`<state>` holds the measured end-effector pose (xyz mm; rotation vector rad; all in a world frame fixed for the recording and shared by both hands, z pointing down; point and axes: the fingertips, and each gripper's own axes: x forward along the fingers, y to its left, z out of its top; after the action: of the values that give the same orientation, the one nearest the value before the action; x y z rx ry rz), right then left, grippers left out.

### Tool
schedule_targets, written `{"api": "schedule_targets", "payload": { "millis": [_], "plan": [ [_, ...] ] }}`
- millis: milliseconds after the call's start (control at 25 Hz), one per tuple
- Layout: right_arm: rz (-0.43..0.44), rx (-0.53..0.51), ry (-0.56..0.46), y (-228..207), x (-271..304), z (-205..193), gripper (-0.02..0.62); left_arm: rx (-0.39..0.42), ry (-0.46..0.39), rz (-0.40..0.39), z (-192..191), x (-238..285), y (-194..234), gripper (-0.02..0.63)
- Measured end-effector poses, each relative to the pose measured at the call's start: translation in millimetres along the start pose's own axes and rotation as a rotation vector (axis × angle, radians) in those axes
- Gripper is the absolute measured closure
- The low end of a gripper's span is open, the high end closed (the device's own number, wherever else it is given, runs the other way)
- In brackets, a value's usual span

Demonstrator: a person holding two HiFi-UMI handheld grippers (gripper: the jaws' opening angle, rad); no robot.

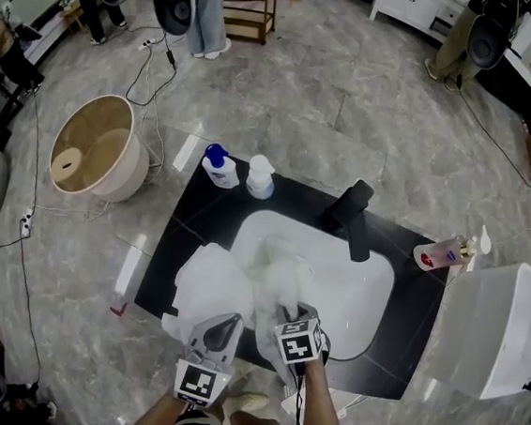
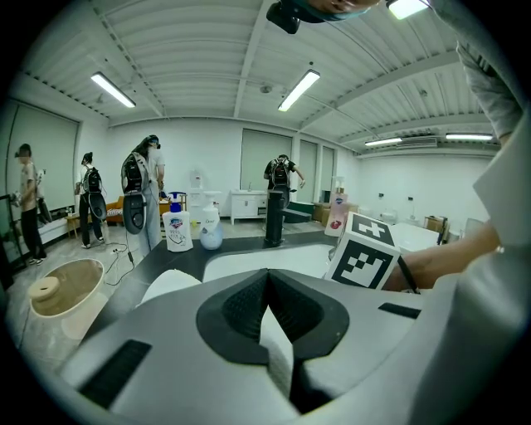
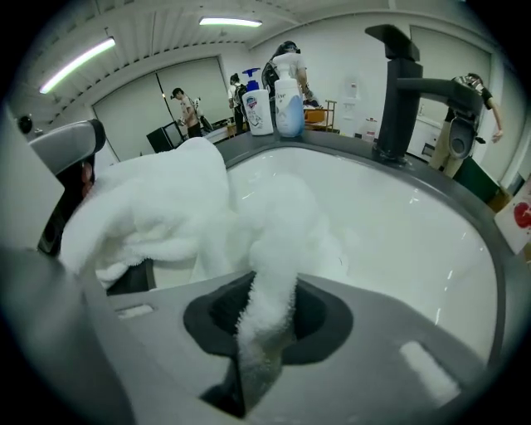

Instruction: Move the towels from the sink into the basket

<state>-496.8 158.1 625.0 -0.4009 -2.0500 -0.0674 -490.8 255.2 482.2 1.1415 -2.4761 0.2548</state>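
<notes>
**A:** While both grippers sit at the sink's six o'clock edge, what does each one have?

**B:** The right gripper [image 3: 265, 325] has its jaws clamped on a fold of a white towel [image 3: 286, 224], and the pile runs straight down between the pads. That towel lies inside the white sink [image 1: 356, 297], toward the basin's eight o'clock side.

**A:** And the left?

**B:** The left gripper [image 2: 270, 292] has its jaws closed together, with a thin white strip pinched between them. From above, it sits over the larger towel [image 1: 206, 284]. This one is heaped on the sink's nine o'clock rim and spills onto the black countertop [image 1: 189, 222]. The two towels touch.

**A:** Where is the basket?

**B:** The round basket [image 1: 134, 169] stands on the floor at ten o'clock from the sink, well apart from it. There is a pale round thing inside that I cannot name.

**A:** Anything else on the counter?

**B:** A black faucet [image 1: 354, 216] stands at the basin's one o'clock. Two pump bottles are at eleven, a blue-capped bottle [image 1: 218, 167] just beside a white bottle [image 1: 260, 177]. A pink bottle [image 1: 442, 255] is at three o'clock.
</notes>
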Motion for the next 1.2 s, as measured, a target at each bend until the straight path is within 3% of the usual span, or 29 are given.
{"api": "schedule_targets", "payload": {
  "millis": [120,520,720,1200],
  "plan": [
    [-0.024,0.002,-0.051,-2.3,-7.5,5.8,0.529,-0.033,-0.006,0.004,6.6,-1.5,-0.2,0.597],
    [-0.103,0.027,-0.210,-6.3,-71.8,36.4,0.531,0.050,-0.064,-0.006,41.7,-19.8,1.3,0.598],
    [-0.144,0.091,-0.324,-9.2,-125.8,56.2,0.532,0.087,-0.114,-0.023,74.4,-29.2,-3.9,0.597],
    [-0.314,0.129,-0.534,-12.3,-273.3,77.6,0.532,0.182,-0.241,-0.131,156.0,-59.8,-51.1,0.597]
  ]
}}
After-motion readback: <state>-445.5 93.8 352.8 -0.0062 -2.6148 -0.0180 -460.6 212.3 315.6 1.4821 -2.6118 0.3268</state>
